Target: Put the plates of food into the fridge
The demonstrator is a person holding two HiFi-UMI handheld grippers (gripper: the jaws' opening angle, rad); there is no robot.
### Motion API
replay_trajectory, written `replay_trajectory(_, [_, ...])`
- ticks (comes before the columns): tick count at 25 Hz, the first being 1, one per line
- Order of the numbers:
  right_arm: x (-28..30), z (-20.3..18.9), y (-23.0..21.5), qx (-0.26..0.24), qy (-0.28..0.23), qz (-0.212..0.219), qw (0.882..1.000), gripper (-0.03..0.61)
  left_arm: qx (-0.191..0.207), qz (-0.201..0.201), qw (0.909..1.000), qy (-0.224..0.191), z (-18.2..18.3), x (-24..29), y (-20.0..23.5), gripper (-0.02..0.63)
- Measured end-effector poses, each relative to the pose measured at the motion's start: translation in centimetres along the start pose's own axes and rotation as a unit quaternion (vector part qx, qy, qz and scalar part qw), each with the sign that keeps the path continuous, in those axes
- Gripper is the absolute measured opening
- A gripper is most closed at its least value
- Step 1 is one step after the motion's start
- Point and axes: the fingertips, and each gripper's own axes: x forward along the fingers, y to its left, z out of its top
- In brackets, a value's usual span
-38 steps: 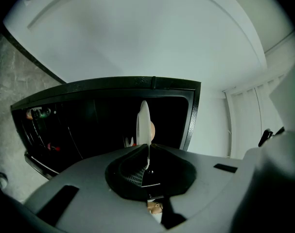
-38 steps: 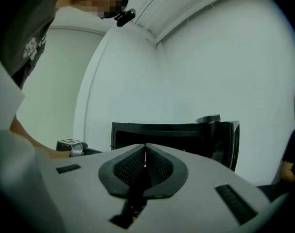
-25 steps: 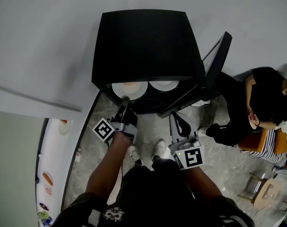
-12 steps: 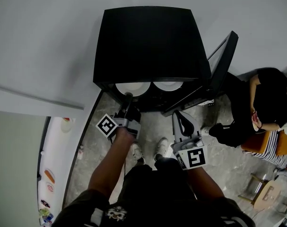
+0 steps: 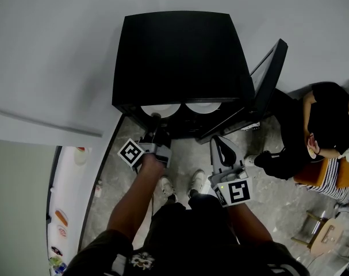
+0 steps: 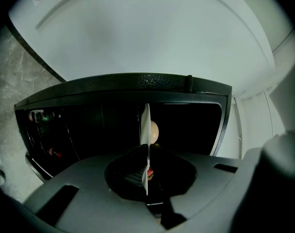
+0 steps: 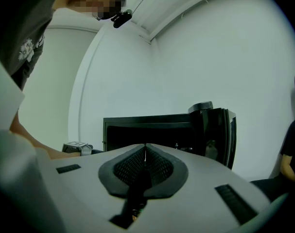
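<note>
In the head view the black fridge [image 5: 180,56] stands with its door [image 5: 267,76] swung open to the right. Two white plates show at its front edge. My left gripper [image 5: 156,119] is shut on the rim of the left plate [image 5: 161,110]. The right plate [image 5: 203,106] lies beside it inside. In the left gripper view that held plate [image 6: 146,125] shows edge-on between the jaws, with a round beige piece of food [image 6: 154,131] on it, in front of the dark fridge interior [image 6: 84,130]. My right gripper [image 5: 219,144] hangs shut and empty in front of the door.
A person in black [image 5: 323,119] sits on the floor at the right, near a stool [image 5: 323,234]. A white counter [image 5: 62,211] with more plates of food runs along the lower left. My own feet [image 5: 180,183] stand right before the fridge.
The left gripper has pushed its plate deeper into the fridge, so less of the plate shows. The right gripper has stayed where it was.
</note>
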Motion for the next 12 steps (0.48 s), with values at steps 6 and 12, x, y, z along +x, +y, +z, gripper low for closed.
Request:
replay_trajectory(6, [-0.8, -0.7, -1.8, 0.004, 0.011, -0.022, 1.000, 0.025, 0.017, 0.009, 0.9998, -0.006, 0.2, 0.4, 0.2, 0.032])
replay_trajectory(12, [-1.2, -0.4, -2.3, 0.003, 0.006, -0.036, 0.999, 0.025, 0.036, 0.010, 0.9993, 0.009, -0.2, -0.3, -0.4, 0.144])
